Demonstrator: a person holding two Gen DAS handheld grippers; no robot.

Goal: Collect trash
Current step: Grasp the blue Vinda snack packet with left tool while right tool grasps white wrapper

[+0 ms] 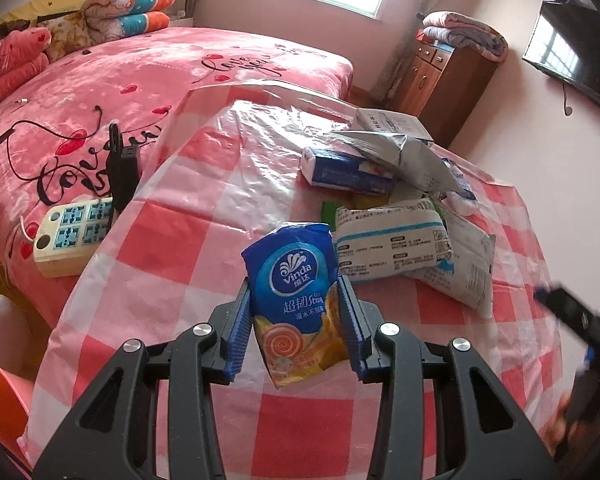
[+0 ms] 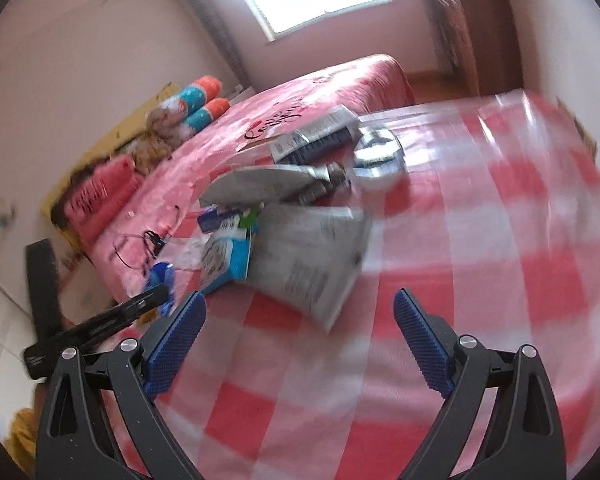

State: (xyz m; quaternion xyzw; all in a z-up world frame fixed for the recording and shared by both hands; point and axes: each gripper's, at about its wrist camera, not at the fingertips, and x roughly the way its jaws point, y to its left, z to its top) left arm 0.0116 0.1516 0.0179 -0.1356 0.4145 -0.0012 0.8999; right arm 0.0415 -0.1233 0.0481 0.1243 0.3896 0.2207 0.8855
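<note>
Blue tissue pack clamped in left gripper, right gripper empty, spread wide

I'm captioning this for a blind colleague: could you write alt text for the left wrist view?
The left gripper grips a blue tissue pack above a red-and-white checked tablecloth. More wrappers lie piled behind it, with a pink bed beyond.

Beside the bed, one table is carrying about six wrappers; one power strip and two rolled quilts are lying on the bed.
</note>
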